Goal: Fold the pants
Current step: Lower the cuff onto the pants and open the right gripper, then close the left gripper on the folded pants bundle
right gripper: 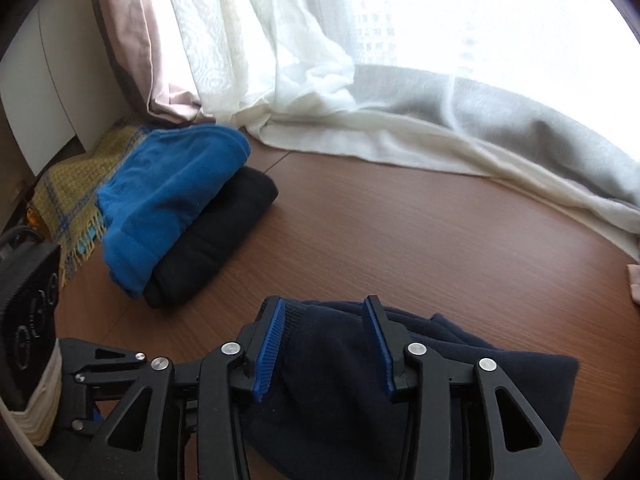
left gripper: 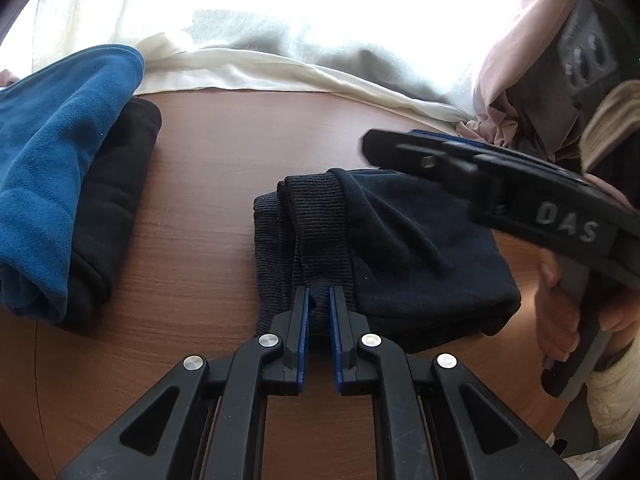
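- Left wrist view, far left: a folded blue fleece garment lies on top of a folded black garment, both on the brown wooden table.
- Behind them, a cream curtain drapes onto the table's far edge, backlit by a bright window.
- Centre: the dark navy pants lie on the table as a folded bundle, with the ribbed waistband stacked in layers on its left side and soft creased fabric on its right.
- The left gripper is clenched on the near edge of the ribbed band; a narrow ridge of fabric is pinched between its blue pads.
- Right: the right gripper hangs above the bundle's far right corner, seen side-on and blurred; a hand in a cream sleeve holds its grip.
- Right wrist view, left: the same blue-on-black stack sits beside a yellow plaid blanket.
- Centre: the right gripper has its jaws apart, released; the navy pants lie beneath and between the pads, with no clear pressing contact.
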Action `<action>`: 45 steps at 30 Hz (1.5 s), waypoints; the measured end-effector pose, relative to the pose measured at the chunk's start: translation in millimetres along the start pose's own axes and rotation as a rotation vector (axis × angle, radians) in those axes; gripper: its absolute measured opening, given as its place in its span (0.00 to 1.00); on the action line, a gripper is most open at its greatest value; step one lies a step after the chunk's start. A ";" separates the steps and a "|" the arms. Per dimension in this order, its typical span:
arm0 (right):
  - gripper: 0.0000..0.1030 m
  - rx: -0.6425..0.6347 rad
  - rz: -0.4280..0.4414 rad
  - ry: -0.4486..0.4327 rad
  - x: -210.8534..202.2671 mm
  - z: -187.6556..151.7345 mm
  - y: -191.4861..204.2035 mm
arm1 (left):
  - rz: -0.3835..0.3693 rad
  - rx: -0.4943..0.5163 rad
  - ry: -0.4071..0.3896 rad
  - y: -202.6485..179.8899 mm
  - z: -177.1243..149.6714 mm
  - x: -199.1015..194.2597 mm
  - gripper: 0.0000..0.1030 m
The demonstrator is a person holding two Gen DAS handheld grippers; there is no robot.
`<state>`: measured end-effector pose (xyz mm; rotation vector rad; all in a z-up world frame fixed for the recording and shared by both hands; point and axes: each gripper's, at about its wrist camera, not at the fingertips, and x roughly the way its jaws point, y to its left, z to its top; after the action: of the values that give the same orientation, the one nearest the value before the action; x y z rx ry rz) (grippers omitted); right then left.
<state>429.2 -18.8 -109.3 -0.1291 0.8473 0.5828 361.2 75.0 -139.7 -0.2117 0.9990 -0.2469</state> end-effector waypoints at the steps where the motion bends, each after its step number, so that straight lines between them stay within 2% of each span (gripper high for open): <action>1: 0.51 0.015 -0.033 -0.033 -13.4 -0.9 -2.2 | 0.005 -0.002 -0.003 -0.3 -0.4 -1.6 0.15; 5: 0.72 0.144 -0.208 -0.163 -62.1 -17.9 -22.9 | 0.046 0.032 -0.044 -7.5 -3.0 -12.5 0.24; 7: 0.73 0.222 -0.281 -0.210 -80.8 -31.1 -36.9 | 0.061 0.040 -0.070 -10.8 -4.2 -20.8 0.34; 9: 0.73 0.291 -0.332 -0.218 -93.4 -43.4 -49.1 | 0.072 0.052 -0.096 -14.8 -3.4 -28.5 0.38; 10: 0.73 0.320 -0.348 -0.214 -98.7 -49.7 -54.4 | 0.083 0.056 -0.108 -16.4 -2.6 -31.5 0.43; 11: 0.73 0.334 -0.362 -0.212 -102.8 -55.5 -57.2 | 0.100 0.057 -0.123 -17.9 -1.2 -34.5 0.46; 13: 0.73 0.338 -0.437 -0.210 -111.0 -67.1 -60.9 | 0.128 0.053 -0.156 -19.8 1.4 -38.0 0.60; 16: 0.73 0.365 -0.504 -0.207 -118.9 -86.3 -66.3 | 0.181 0.058 -0.165 -20.1 5.7 -33.3 0.67; 19: 0.75 0.393 -0.508 -0.186 -112.9 -99.7 -71.4 | 0.201 0.072 -0.133 -18.2 10.4 -23.8 0.67; 24: 0.76 0.460 -0.488 -0.159 -95.2 -113.2 -84.9 | 0.156 0.060 -0.110 -14.6 19.6 -11.0 0.69; 27: 0.75 0.495 -0.471 -0.152 -85.4 -115.5 -95.5 | 0.158 0.053 -0.093 -11.2 24.7 1.0 0.69; 32: 0.76 0.537 -0.426 -0.139 -69.8 -115.9 -111.6 | 0.149 0.046 -0.051 -6.5 30.9 20.1 0.69; 39: 0.75 0.608 -0.340 -0.063 -46.3 -125.4 -129.8 | 0.106 0.029 0.011 1.5 32.6 41.5 0.71; 45: 0.75 0.565 -0.365 -0.031 -36.5 -128.2 -125.6 | 0.048 -0.010 0.047 11.5 33.0 54.6 0.73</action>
<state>391.6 -182.5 -182.4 0.2369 0.9025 -0.0082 418.7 71.6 -169.5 -0.1920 1.0511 -0.2042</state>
